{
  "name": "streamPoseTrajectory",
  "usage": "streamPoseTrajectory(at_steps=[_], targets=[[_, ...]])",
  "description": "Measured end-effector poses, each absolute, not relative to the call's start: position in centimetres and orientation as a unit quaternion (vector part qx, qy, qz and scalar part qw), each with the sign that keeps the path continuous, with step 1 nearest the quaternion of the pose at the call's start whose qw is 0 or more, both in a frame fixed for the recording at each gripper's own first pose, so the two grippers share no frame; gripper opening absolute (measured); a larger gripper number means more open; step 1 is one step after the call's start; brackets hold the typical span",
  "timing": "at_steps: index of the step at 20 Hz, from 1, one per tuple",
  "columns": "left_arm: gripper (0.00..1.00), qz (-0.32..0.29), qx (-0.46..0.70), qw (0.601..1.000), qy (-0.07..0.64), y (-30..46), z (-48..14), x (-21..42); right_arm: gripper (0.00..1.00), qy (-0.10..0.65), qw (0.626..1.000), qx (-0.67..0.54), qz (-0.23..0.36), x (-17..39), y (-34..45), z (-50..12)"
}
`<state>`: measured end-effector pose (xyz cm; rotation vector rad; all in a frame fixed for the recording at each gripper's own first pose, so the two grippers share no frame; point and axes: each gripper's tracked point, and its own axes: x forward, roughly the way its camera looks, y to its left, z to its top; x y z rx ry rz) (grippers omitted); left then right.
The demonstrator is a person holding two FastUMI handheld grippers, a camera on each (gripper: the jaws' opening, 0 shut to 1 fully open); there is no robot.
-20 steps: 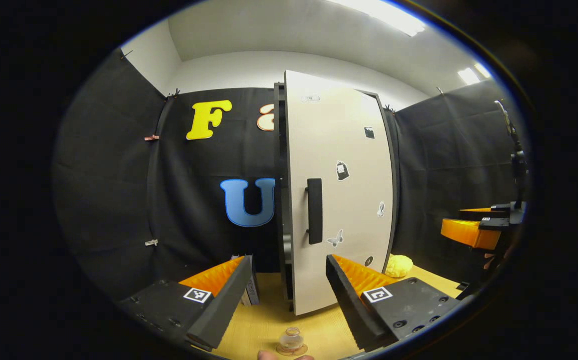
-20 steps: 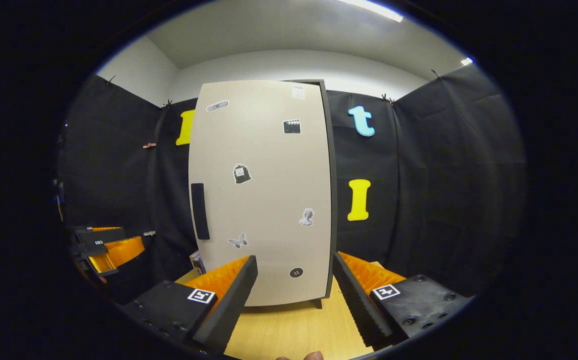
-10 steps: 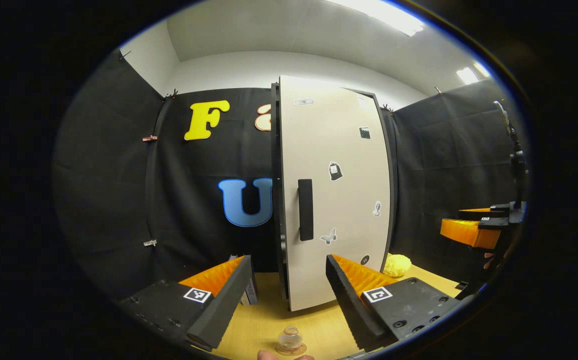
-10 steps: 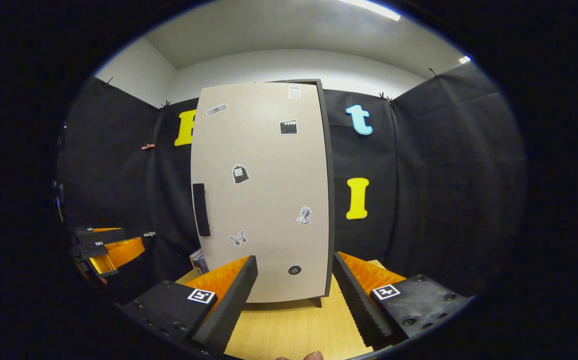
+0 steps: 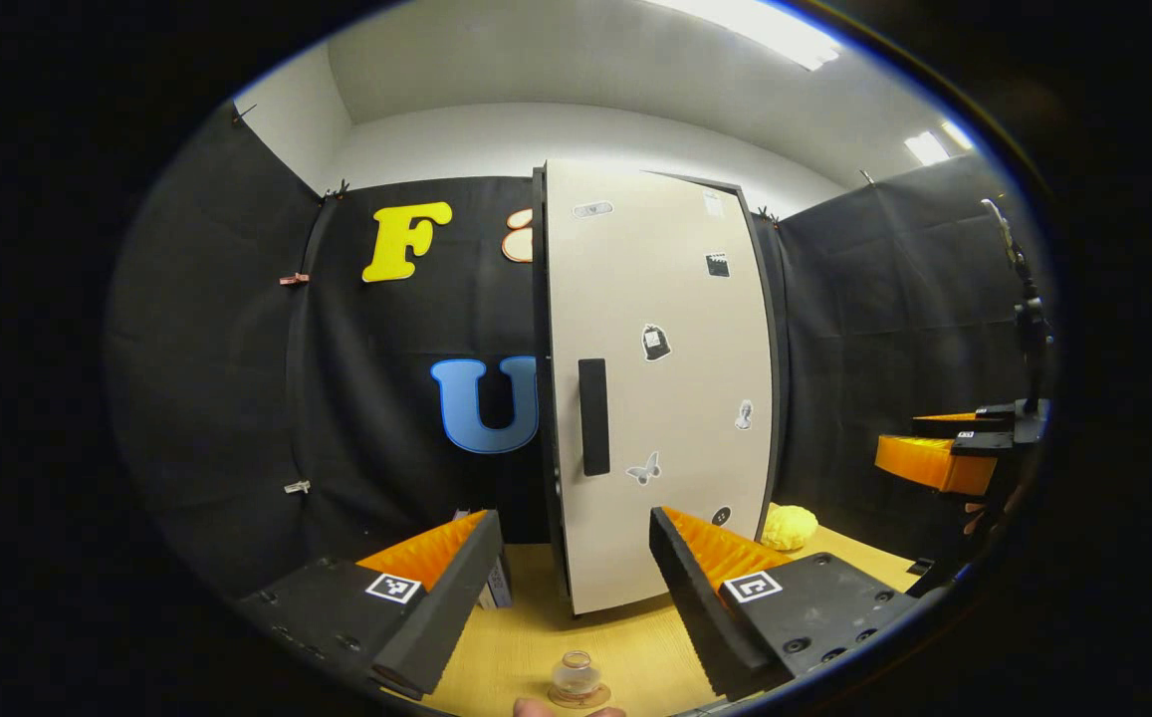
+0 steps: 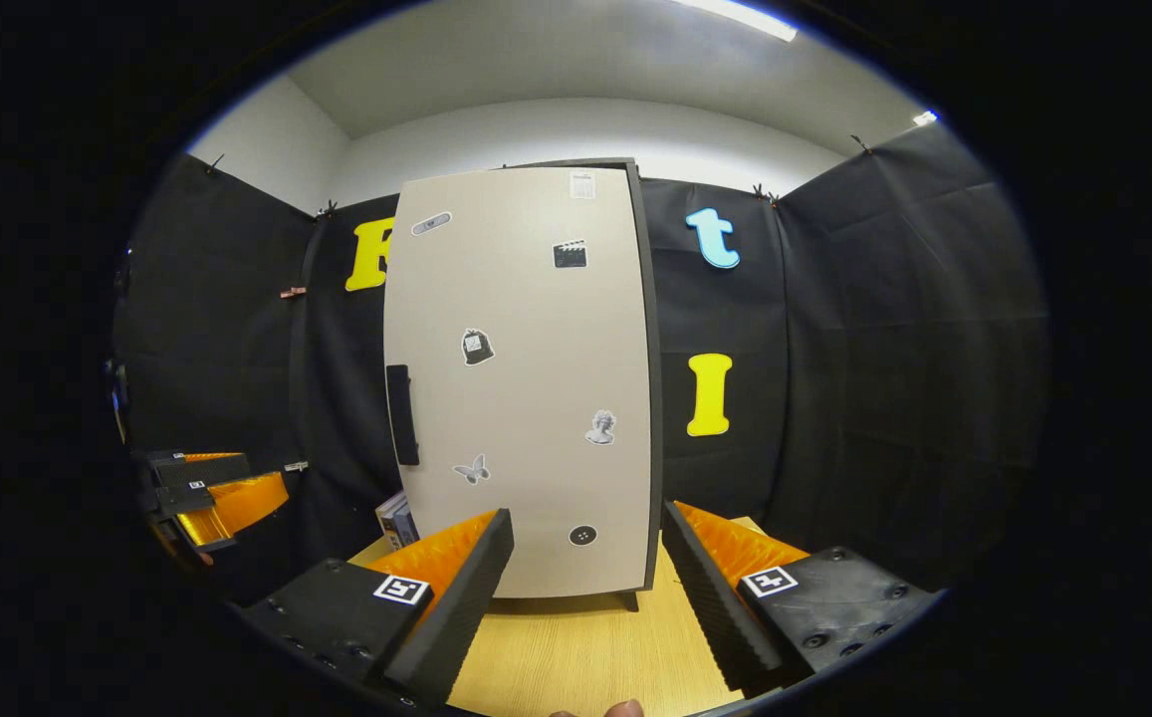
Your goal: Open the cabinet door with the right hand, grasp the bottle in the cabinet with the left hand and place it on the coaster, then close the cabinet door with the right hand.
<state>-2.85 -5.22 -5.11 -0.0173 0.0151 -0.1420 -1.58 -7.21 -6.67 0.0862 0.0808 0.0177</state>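
One cabinet door (image 6: pixel 526 378), one bottle (image 5: pixel 576 675) on one coaster (image 5: pixel 578 697), partly cut off; left gripper (image 5: pixel 568 593) and right gripper (image 6: pixel 585 588) both spread, holding nothing.

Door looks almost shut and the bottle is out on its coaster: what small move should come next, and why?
Probably a last light push by the right gripper on the cabinet door. A thin dark gap shows at its handle edge, the bottle sits on the coaster, and both grippers are open and empty.
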Motion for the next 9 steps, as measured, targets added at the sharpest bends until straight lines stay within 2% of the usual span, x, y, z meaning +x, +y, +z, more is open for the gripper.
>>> streamPoseTrajectory(at_steps=[9], targets=[[0.95,-0.073,-0.006,0.997,0.009,-5.56,-5.10,-2.67,0.98,0.043,0.998,0.045,0.005,-1.51,-7.59,-6.94]])
